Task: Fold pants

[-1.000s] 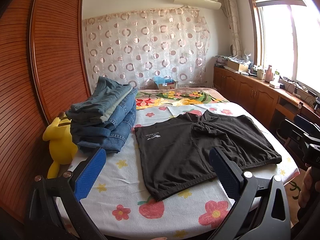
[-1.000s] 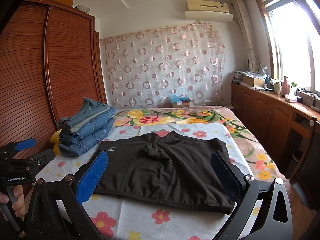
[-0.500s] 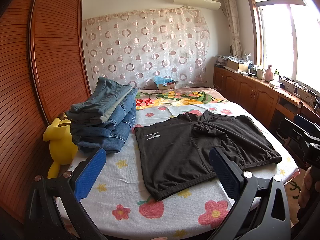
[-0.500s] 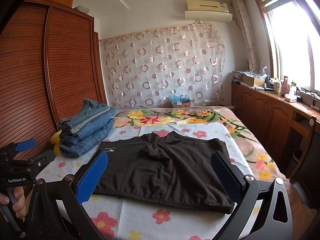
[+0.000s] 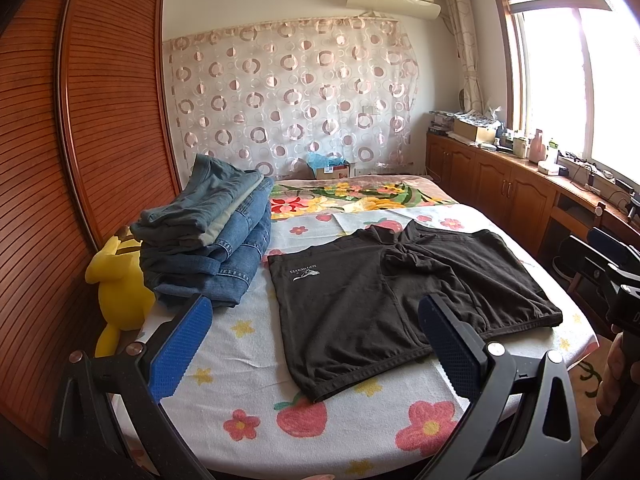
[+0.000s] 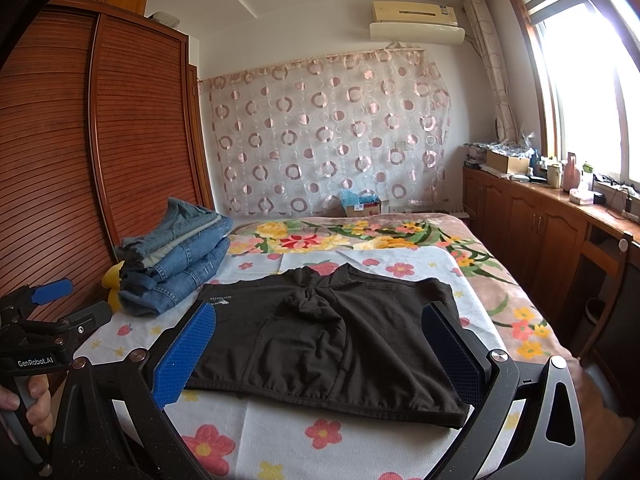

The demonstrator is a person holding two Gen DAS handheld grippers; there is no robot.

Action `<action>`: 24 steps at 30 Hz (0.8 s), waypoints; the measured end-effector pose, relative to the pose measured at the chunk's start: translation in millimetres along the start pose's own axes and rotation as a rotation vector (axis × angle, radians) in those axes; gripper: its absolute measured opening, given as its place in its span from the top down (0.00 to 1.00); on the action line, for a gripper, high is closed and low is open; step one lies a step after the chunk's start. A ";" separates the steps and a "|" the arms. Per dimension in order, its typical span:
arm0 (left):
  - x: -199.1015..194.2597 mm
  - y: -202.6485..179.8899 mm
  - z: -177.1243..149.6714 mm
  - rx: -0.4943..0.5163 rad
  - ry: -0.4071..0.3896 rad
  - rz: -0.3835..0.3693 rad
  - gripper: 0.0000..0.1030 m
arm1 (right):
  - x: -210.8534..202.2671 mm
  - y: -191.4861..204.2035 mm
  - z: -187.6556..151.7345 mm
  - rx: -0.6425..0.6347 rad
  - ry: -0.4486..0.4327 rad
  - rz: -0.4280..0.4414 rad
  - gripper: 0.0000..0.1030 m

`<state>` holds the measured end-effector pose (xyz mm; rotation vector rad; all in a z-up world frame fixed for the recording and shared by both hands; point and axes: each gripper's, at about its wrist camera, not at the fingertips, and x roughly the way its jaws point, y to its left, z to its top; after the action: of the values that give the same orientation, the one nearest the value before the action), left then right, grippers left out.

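Meanwhile, my left gripper [image 5: 316, 328] and right gripper [image 6: 320, 336] hung spread above one pair of shorts [image 5: 400, 292]; one jeans stack [image 5: 212, 240] lay at ten o'clock.

Bed with clothes laid out on a flowered sheet

The bed [image 5: 248, 364] wears a white sheet [image 6: 276, 436] printed with flowers and strawberries, over a floral blanket [image 6: 320, 240] at its far end. Black shorts [image 5: 380, 304] lie spread flat in the middle; a stack of folded jeans [image 5: 212, 240] sits just beside them, by the wardrobe-side edge.
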<state>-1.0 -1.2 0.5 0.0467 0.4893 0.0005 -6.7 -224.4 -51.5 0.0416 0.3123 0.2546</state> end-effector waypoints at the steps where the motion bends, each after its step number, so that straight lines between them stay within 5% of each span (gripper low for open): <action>1: 0.2 0.0 0.0 0.000 0.000 0.000 0.00 | -1.1 -0.5 0.2 0.000 -0.001 0.000 0.00; 24: 10.0 -0.6 -0.2 -0.005 0.023 -0.021 0.00 | 0.3 2.0 1.6 0.005 0.001 0.002 0.00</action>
<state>7.7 -1.7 -4.4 0.0363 0.5131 -0.0185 -6.4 -222.4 -50.0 0.0465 0.3138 0.2555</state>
